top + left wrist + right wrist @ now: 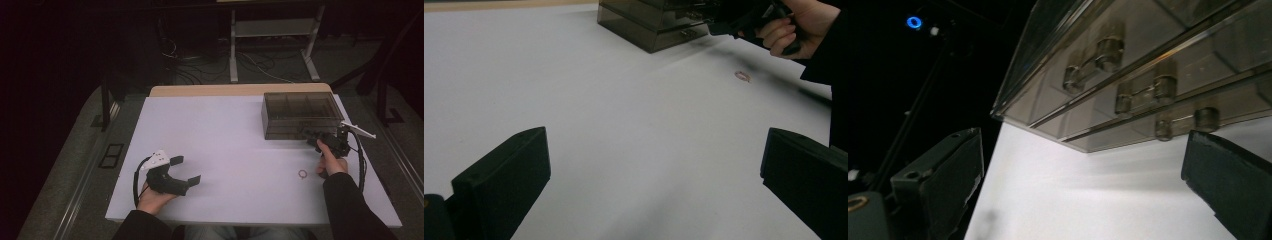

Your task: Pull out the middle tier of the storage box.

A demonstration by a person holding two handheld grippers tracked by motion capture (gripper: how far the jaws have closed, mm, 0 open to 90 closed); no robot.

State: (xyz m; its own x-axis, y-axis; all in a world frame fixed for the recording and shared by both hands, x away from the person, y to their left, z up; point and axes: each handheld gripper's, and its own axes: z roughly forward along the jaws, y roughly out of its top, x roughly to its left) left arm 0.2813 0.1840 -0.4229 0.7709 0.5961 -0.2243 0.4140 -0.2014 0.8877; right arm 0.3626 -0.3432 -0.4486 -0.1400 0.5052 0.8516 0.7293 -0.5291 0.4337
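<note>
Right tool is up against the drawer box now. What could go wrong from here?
1. The right tool meets the smoky drawer box tilted, jaws open around no handle; closing now may miss the drawer handles or nudge the box.
2. The small ring lies loose beside the right hand; a sleeve or cable sweep might knock it away.
3. The left tool rests open, far off, so nothing steadies the box.

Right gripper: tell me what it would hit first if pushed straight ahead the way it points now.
Most likely the front of the smoky drawer box: the right gripper, open, looks straight at its stacked drawers and their handles. Depth is uncertain, but nothing stands between them.
</note>
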